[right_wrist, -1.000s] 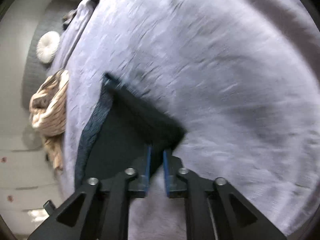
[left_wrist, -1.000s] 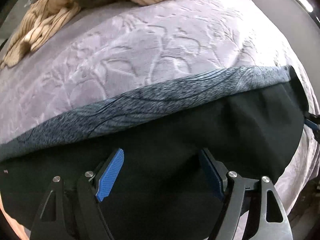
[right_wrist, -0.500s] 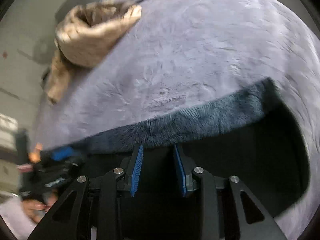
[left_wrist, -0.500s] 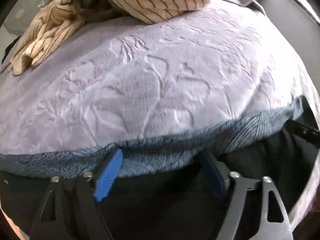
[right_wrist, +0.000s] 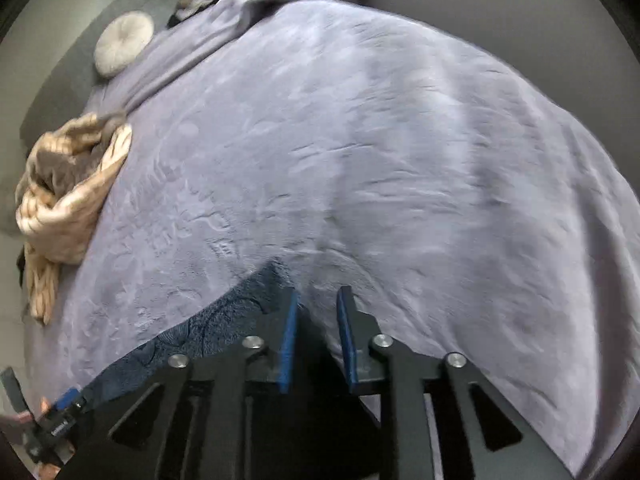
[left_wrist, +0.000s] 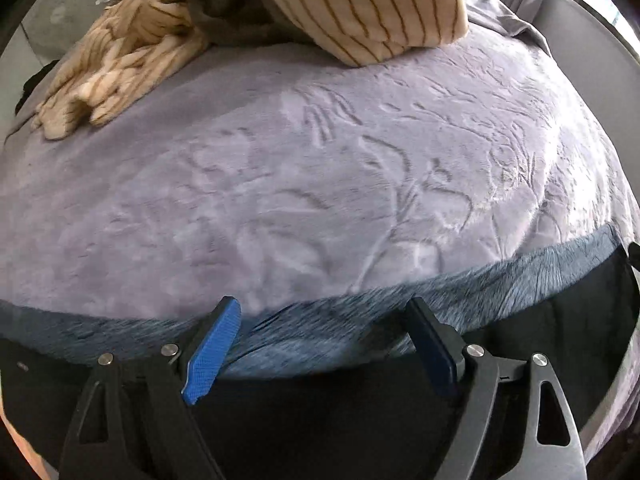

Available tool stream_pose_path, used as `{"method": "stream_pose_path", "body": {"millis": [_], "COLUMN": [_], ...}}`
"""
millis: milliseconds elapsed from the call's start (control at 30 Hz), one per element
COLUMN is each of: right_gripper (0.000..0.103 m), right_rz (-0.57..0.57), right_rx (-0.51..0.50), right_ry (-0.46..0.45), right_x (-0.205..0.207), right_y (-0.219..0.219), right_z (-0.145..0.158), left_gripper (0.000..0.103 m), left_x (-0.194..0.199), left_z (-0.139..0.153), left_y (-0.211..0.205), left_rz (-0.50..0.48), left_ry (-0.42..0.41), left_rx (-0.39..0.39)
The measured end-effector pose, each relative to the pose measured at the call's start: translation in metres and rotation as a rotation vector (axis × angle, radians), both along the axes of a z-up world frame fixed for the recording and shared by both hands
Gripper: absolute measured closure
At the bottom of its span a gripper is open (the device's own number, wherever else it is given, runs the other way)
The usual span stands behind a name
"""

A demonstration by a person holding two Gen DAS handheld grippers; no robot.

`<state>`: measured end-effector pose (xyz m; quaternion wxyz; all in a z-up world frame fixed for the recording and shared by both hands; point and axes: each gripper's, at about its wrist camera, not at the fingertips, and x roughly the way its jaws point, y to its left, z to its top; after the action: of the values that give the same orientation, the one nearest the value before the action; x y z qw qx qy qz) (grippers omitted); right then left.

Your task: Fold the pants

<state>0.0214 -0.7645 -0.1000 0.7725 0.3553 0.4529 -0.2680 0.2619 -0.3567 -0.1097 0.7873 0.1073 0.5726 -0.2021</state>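
Observation:
The pants are black with a fuzzy blue-grey band (left_wrist: 520, 280) along their far edge. They lie flat on a lilac blanket (left_wrist: 280, 180). My left gripper (left_wrist: 322, 344) hovers over that band, open wide, with cloth below the pads and nothing pinched. In the right wrist view the band (right_wrist: 208, 328) ends in a corner just left of my right gripper (right_wrist: 318, 312). Its jaws stand a narrow gap apart and are closing. The pants' black side edge crosses under that gap, and the pads do not press on it. A hand (right_wrist: 18, 418) shows at the lower left.
A pile of beige striped clothes (left_wrist: 360, 4) lies at the far side of the bed, also seen as the pile (right_wrist: 68, 192) at the left. A round white cushion (right_wrist: 124, 42) sits near the head end. Grey walls border the blanket (right_wrist: 400, 160).
The left gripper moved toward the striped pile, so the pants slid down the picture, and its jaws widened a little. The right gripper swung and rolled along the band to the pants' corner.

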Motion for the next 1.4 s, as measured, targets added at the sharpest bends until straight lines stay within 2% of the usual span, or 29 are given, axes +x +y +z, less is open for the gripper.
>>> {"method": "stream_pose_path", "body": {"millis": [33,100,133,233,433,467,500,533,600,633,667,733,767,867,933,1000,1067,1100,1133,1233,1333,1400], "right_gripper": [0.073,0.059,0.057,0.056,0.056,0.063,0.081,0.083,0.085,0.085,0.085,0.078,0.065,0.064,0.064,0.064,0.064,0.064,0.064,0.064,0.064,0.064], "right_rz": [-0.027,-0.088,-0.120,-0.220,-0.284,-0.291,-0.291,-0.285,-0.262,-0.235,-0.194,-0.142,-0.148,-0.202,-0.152,-0.070,0.062,0.122,0.201,0.338,0.435,0.456], "right_rx": [0.027,0.074,0.096,0.216,0.504,0.533,0.549,0.563,0.532,0.498,0.443,0.370,0.355,0.327,0.287,0.256,0.308,0.362,0.460,0.726,0.862,0.929], "right_ry": [-0.026,-0.049,-0.057,-0.124,-0.273,-0.282,-0.281,-0.300,-0.357,-0.355,-0.315,-0.179,-0.100,-0.102,-0.110,-0.113,-0.111,-0.116,-0.123,-0.124,-0.118,-0.123], "right_x": [-0.015,-0.045,-0.061,-0.090,-0.090,-0.088,-0.086,-0.083,-0.084,-0.083,-0.078,-0.069,-0.067,-0.074,-0.073,-0.066,-0.048,-0.039,-0.025,0.015,0.043,0.057], "right_y": [-0.002,0.007,0.012,0.031,0.035,0.034,0.035,0.036,0.040,0.042,0.043,0.044,0.045,0.053,0.068,0.094,0.140,0.164,0.200,0.297,0.371,0.404], "right_z": [0.004,0.008,0.009,-0.004,-0.058,-0.064,-0.065,-0.061,-0.039,-0.029,-0.023,-0.030,-0.039,-0.024,0.000,0.022,0.029,0.025,0.015,-0.024,-0.050,-0.065], "left_gripper": [0.018,0.018,0.018,0.018,0.018,0.018,0.018,0.018,0.018,0.017,0.015,0.015,0.015,0.015,0.015,0.015,0.015,0.015,0.015,0.015,0.015,0.014], "left_x": [-0.002,-0.015,-0.018,-0.035,-0.065,-0.069,-0.073,-0.076,-0.080,-0.081,-0.085,-0.085,-0.084,-0.085,-0.085,-0.080,-0.074,-0.072,-0.069,-0.062,-0.051,-0.040], "left_z": [0.005,0.010,0.012,0.011,-0.014,-0.014,-0.014,-0.014,-0.015,-0.016,-0.016,-0.018,-0.016,0.003,0.014,0.020,0.019,0.018,0.017,0.017,0.015,-0.001], "left_y": [0.007,0.030,0.039,0.073,0.099,0.100,0.099,0.098,0.097,0.098,0.099,0.101,0.102,0.120,0.141,0.166,0.194,0.206,0.219,0.246,0.282,0.303], "left_rz": [-0.002,-0.004,0.000,0.022,0.049,0.042,0.033,0.024,0.025,0.030,0.037,0.046,0.045,0.044,0.060,0.100,0.144,0.164,0.177,0.183,0.212,0.246], "left_ry": [-0.009,-0.018,-0.020,0.002,0.060,0.056,0.051,0.045,0.047,0.049,0.056,0.074,0.082,0.072,0.061,0.052,0.049,0.049,0.050,0.014,-0.041,-0.012], "left_rx": [0.005,0.018,0.030,0.062,0.108,0.114,0.123,0.126,0.116,0.111,0.101,0.095,0.098,0.078,0.076,0.075,0.091,0.104,0.116,0.161,0.206,0.224]}}
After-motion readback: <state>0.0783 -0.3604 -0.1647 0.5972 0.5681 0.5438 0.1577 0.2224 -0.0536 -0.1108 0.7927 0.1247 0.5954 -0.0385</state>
